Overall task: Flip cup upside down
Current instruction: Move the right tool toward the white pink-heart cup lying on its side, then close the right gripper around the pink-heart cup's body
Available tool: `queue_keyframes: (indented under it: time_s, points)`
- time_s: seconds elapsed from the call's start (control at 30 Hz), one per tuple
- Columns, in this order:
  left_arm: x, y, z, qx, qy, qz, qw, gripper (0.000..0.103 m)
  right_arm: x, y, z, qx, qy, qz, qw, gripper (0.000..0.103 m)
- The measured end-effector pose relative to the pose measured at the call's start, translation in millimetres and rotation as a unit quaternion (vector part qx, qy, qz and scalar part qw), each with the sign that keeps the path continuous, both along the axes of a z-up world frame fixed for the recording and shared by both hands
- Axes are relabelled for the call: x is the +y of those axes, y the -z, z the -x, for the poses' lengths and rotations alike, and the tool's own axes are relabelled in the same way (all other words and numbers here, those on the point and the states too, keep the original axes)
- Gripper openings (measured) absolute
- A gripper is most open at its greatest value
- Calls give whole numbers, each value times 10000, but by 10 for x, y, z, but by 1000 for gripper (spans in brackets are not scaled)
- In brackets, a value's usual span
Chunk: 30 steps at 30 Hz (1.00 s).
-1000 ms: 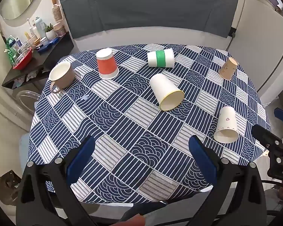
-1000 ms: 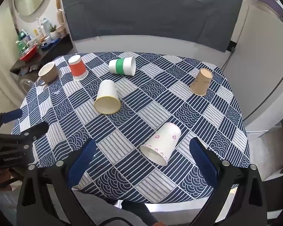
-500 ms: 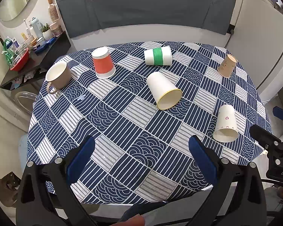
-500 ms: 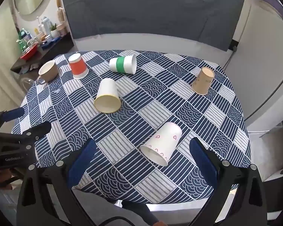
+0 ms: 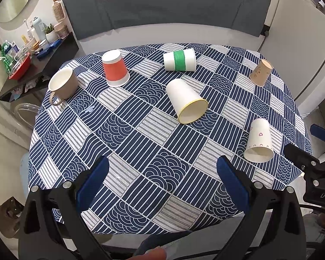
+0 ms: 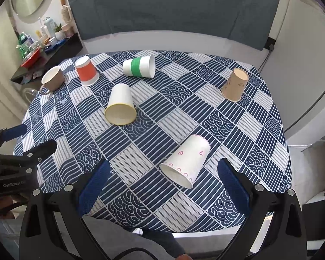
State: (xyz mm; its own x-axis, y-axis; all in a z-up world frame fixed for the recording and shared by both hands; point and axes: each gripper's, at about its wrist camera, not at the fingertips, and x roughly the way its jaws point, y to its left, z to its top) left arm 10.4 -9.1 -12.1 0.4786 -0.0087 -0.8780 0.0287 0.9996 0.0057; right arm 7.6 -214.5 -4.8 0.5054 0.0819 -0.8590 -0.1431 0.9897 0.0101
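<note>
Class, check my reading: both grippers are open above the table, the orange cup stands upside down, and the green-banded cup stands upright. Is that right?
Not quite. The green-banded cup lies on its side, as the left wrist view shows. The rest holds: the left gripper and right gripper are open, and the orange cup stands upside down.

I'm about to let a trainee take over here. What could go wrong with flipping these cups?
The heart-print cup lies on its side near the table's front edge; a nudge could roll it off. The yellow-rimmed cup also lies loose and may roll away from closing jaws. The tablecloth might bunch or slide.
</note>
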Motion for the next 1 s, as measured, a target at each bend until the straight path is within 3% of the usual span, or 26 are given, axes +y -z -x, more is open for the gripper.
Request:
queue_keyframes:
  time_s: [0.6, 1.0]
  points:
    - [-194, 167, -320, 398, 172, -21, 9991, 97, -211, 217, -298, 525, 157, -77, 9985, 95]
    - [-309, 362, -522, 871, 274, -286, 9954, 97, -564, 601, -654, 1407, 686, -609, 9858, 95]
